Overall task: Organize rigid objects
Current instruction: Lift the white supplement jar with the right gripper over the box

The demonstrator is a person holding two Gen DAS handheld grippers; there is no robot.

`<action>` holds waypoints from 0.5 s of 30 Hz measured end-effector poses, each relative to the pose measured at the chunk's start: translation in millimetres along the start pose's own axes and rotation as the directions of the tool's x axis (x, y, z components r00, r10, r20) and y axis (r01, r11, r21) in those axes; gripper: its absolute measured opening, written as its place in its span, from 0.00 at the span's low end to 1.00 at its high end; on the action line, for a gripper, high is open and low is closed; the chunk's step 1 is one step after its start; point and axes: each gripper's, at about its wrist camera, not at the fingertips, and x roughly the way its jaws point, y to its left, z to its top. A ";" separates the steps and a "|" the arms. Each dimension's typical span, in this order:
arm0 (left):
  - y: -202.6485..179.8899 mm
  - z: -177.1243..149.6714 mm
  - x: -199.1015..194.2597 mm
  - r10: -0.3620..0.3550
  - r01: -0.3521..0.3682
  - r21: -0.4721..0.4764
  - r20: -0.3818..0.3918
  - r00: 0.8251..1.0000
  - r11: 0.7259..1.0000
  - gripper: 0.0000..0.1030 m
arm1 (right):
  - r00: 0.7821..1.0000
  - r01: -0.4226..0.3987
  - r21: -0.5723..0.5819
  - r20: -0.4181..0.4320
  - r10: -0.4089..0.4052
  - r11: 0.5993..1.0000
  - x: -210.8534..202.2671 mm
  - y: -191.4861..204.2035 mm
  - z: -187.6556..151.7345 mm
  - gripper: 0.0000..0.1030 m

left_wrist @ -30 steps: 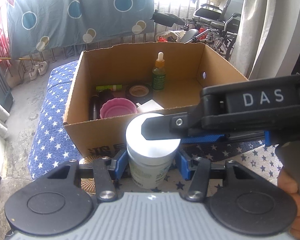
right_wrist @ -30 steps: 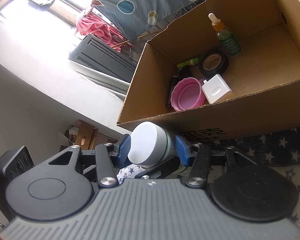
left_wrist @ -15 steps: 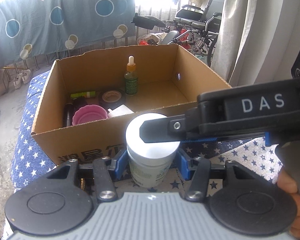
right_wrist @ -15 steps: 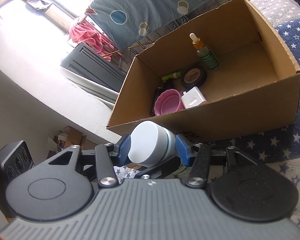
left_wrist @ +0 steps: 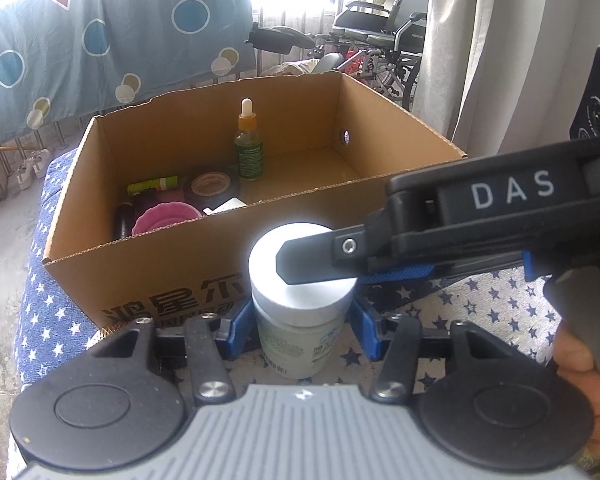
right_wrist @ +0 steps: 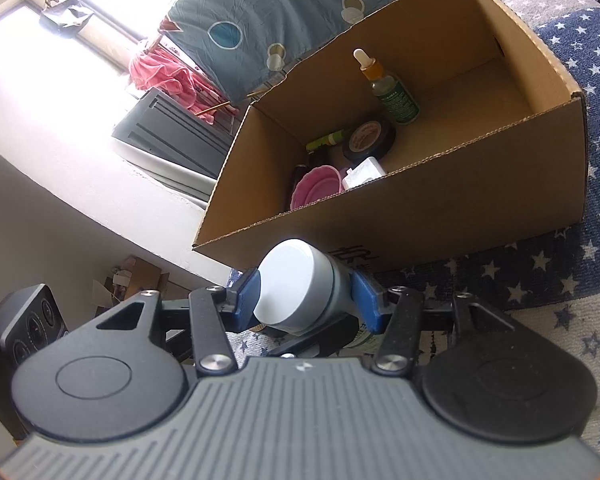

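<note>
The jar (left_wrist: pixel 300 300) is a squat round tub with a smooth white screw lid and a paler body. It has a label in green print that is too small to read. It sits just outside the near wall of the cardboard box (left_wrist: pixel 148 264), over a blue cloth (left_wrist: pixel 56 320) strewn with white stars; whether its base rests on the cloth cannot be told.

The left gripper (left_wrist: pixel 298 328) has its blue ribbed pads against the jar's sides below the lid, and its jaws are opening with the jar between them. The right gripper (right_wrist: pixel 306 302) comes in from the side and is clamped across the jar, one blue pad on the lid's rim and the other on the body. In the left wrist view its matte black casing carries the white letters DAS (left_wrist: pixel 512 194), and a hand (left_wrist: pixel 592 380) grips its handle.

The box is plain brown corrugated card with bold black Chinese characters printed on the near face. Inside it:

- A glass dropper bottle (left_wrist: pixel 249 148) stands upright, with an amber collar, a white bulb and an unreadable green label.
- A black tape roll (left_wrist: pixel 210 184) lies flat.
- There is a slim green tube (left_wrist: pixel 152 186).
- There is a pink scalloped bowl (left_wrist: pixel 166 220).
- There is a white rectangular block (right_wrist: pixel 364 170).
</note>
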 end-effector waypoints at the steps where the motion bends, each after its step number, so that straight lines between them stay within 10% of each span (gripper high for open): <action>1: -0.2 0.0 1.5 -0.001 0.001 0.002 -0.005 1.000 1.000 0.55 | 1.000 -0.001 0.004 -0.002 0.001 1.000 0.5 -1.0 -0.5 0.49; 15: -5.4 -2.0 8.5 0.004 -0.004 0.011 -0.031 1.000 1.000 0.52 | 0.999 -0.031 0.029 0.012 0.031 0.999 0.6 -7.7 -6.2 0.51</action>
